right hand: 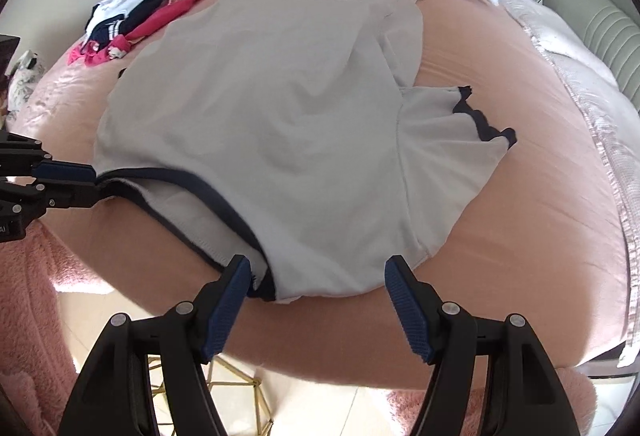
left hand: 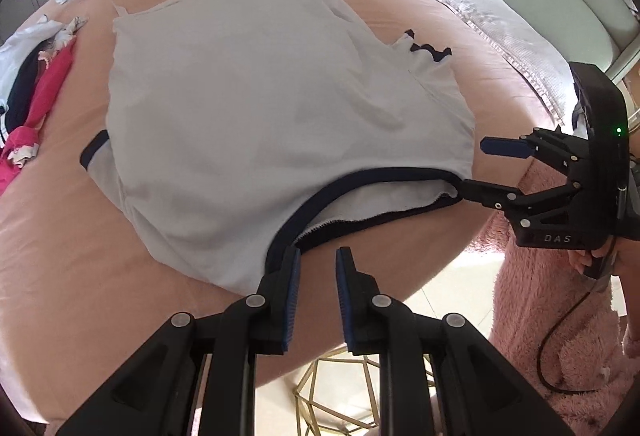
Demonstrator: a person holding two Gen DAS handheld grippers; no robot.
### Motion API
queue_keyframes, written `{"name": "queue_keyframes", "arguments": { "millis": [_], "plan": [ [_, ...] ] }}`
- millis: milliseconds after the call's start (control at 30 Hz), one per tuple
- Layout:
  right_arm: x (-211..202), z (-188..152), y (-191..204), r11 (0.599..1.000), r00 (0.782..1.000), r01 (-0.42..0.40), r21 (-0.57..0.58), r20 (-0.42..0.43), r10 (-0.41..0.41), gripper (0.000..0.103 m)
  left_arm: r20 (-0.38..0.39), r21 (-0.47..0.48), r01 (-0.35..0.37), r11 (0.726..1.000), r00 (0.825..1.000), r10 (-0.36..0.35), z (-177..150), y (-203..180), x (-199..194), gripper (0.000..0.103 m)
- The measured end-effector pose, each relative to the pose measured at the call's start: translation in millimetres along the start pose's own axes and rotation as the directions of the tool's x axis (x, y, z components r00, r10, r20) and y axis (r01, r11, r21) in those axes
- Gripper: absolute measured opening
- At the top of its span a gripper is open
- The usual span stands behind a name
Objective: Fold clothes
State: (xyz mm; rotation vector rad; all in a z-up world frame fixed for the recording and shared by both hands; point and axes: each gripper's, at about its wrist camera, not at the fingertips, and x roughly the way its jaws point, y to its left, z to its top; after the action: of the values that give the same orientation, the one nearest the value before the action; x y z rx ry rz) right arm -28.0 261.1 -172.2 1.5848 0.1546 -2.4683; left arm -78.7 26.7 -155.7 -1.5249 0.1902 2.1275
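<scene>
The white shirt point(left hand: 260, 124) lies spread flat on the pink bed point(left hand: 80, 276), collar point(left hand: 360, 180) toward the near edge. Left gripper point(left hand: 318, 260): jaws apart, one finger touching the collar. Right gripper point(right hand: 318, 272): jaws wide apart at the collar's other end. A clothes pile point(right hand: 132, 20) lies beyond the shirt.

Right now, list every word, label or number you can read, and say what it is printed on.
"DAS": on the black body of the right tongs, seen from the left wrist view.
"AI": partial letters, cut off by the frame edge, on the left tongs, seen from the right wrist view.
No readable print shows on the white shirt.
</scene>
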Motion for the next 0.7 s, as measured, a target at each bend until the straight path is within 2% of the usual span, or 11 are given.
{"name": "queue_keyframes", "arguments": {
  "millis": [67, 167, 267, 400, 567, 700],
  "plan": [
    [5, 4, 12, 0.999, 0.999, -0.041, 0.004, 0.006, 0.041, 0.069, 0.018, -0.012, -0.027, 1.0, 0.999, 0.027, 5, 3, 4, 0.016],
    [24, 16, 19, 1.0, 1.0, -0.012, -0.002, 0.004, 0.012, 0.069, -0.005, -0.018, -0.042, 0.999, 0.999, 0.042, 17, 6, 27, 0.016],
    [60, 23, 21, 0.999, 0.995, 0.04, -0.037, -0.089, -0.043, 0.069, -0.005, -0.009, -0.036, 0.999, 0.999, 0.036, 13, 6, 24, 0.016],
    [52, 5, 14, 0.992, 0.992, 0.093, -0.081, -0.079, -0.099, 0.069, -0.007, 0.002, -0.028, 1.0, 1.0, 0.028, 7, 6, 20, 0.016],
    [28, 14, 21, 0.997, 1.0, -0.005, -0.08, -0.025, 0.003, 0.072, -0.008, 0.016, -0.017, 1.0, 1.0, 0.017, 0, 7, 14, 0.019],
    [10, 21, 28, 0.993, 0.996, -0.084, -0.083, 0.019, 0.086, 0.073, -0.009, 0.027, -0.009, 1.0, 1.0, 0.009, -5, 7, 10, 0.019]
  ]
}}
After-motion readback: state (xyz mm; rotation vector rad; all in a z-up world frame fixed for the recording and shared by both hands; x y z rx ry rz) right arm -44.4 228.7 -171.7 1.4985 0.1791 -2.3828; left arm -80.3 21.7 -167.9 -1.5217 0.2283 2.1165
